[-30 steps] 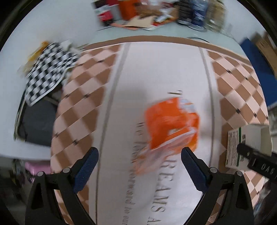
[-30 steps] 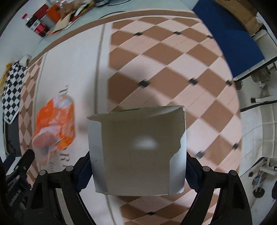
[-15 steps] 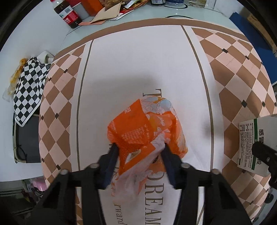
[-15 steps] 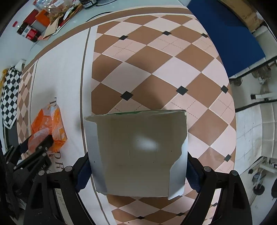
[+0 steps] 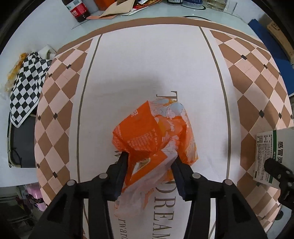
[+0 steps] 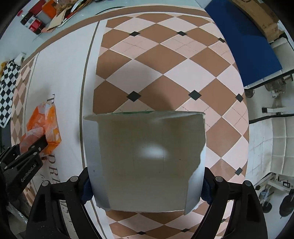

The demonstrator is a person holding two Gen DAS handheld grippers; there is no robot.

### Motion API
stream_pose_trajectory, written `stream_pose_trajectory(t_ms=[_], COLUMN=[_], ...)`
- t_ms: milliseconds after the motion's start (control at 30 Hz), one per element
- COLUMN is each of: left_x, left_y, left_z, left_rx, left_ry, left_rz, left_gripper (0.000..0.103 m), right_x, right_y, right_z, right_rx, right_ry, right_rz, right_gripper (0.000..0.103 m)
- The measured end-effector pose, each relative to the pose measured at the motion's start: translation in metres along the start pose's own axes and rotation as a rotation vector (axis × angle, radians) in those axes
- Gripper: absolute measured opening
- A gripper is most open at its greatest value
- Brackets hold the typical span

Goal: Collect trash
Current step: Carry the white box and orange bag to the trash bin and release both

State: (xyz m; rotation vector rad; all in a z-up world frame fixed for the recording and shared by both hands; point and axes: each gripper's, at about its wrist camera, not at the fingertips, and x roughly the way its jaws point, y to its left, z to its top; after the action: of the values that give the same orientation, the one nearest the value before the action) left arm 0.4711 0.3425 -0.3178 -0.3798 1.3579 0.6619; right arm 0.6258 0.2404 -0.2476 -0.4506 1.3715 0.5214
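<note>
An orange and white plastic bag point(image 5: 156, 132) lies on the patterned mat point(image 5: 147, 64). My left gripper point(image 5: 149, 158) is shut on the bag's near end, its fingers pinching the crumpled plastic. The bag also shows in the right wrist view point(image 6: 44, 125), with the left gripper point(image 6: 35, 145) on it. My right gripper point(image 6: 145, 182) is shut on an opened white cardboard box point(image 6: 147, 156) and holds it above the checkered part of the mat. The box's printed side shows at the right edge of the left wrist view point(image 5: 273, 152).
A black-and-white checkered cloth point(image 5: 25, 86) lies off the mat's left edge. A cola bottle point(image 5: 77, 10), cardboard and packets point(image 5: 117, 11) crowd the far edge. A blue mat point(image 6: 244, 40) and a brown carton point(image 6: 257, 12) lie to the right.
My left gripper went from wide open around the bag to shut on its near end. My right gripper kept hold of the box.
</note>
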Motion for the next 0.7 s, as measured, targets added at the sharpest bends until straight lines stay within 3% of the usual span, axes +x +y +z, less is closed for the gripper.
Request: stream_pose_trajectory(t_ms=[233,467,700], left_x=[-0.009,-0.041,-0.099], left_y=[0.007,0.015,0.022], left_z=[-0.01,-0.034,-0.107], left_rx=[-0.011,-0.082,-0.134], left_ry=[-0.048,-0.122,-0.208], left_rz=[0.038,0.04,-0.034], left_gripper=[0.026,0.023,0.023], right_x=[-0.004,-0.029,-0.077], right_y=[-0.005,-0.008,0.0], right_z=[-0.012,-0.042,-0.107], right_rx=[-0.007,-0.024,-0.047], right_ry=[-0.048,-0.141,-0.234], right_rz=[0.008,0.018,0.07], right_gripper=[0.087,0.086,0.086])
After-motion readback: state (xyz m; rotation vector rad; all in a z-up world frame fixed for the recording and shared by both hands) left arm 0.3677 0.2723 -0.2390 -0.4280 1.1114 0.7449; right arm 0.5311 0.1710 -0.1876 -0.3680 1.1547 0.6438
